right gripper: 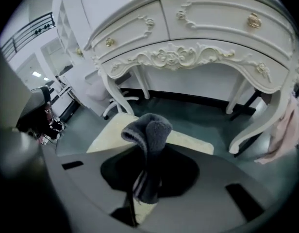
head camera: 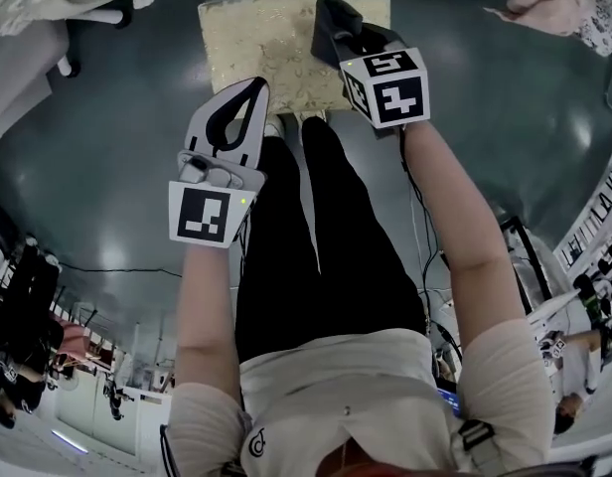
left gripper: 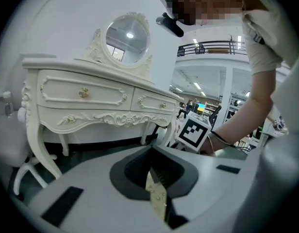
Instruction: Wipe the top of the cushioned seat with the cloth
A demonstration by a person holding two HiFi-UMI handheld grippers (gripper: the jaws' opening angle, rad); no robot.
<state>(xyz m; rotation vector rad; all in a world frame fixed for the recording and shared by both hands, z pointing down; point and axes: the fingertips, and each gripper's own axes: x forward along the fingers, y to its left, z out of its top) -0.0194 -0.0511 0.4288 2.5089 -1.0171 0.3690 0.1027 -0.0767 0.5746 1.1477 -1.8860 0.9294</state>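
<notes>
Head view, steeply down: dark, glossy floor (head camera: 117,137) all around, with black-trousered legs (head camera: 306,246) running up the middle of the picture toward the task's thing. Beyond the feet, standing on that floor, the cushioned seat (head camera: 256,38), square, cream, with a pale woven pattern on top.

Behind the seat, in both gripper views, a white carved counter (right gripper: 198,28) with curved legs, scrollwork and gold drawer knobs; on its top, an oval mirror (left gripper: 127,38) in a matching white frame. By the counter's right leg in the right gripper view, a hanging fold of pink fabric (right gripper: 283,130).

Left claw (head camera: 254,87) with its tips over the near left part of the seat, jaws brought together to a thin slit, nothing gripped; through the slit, only a sliver of the seat's patterned cover.

Right claw (right gripper: 144,183) over the near right part of the seat, jaws clamped on the cloth (right gripper: 149,130). Dark grey and fuzzy, pinched low down, its free end standing up past the jaws and folded over on itself, above the cream top. Whether touching the seat, not possible to tell.
</notes>
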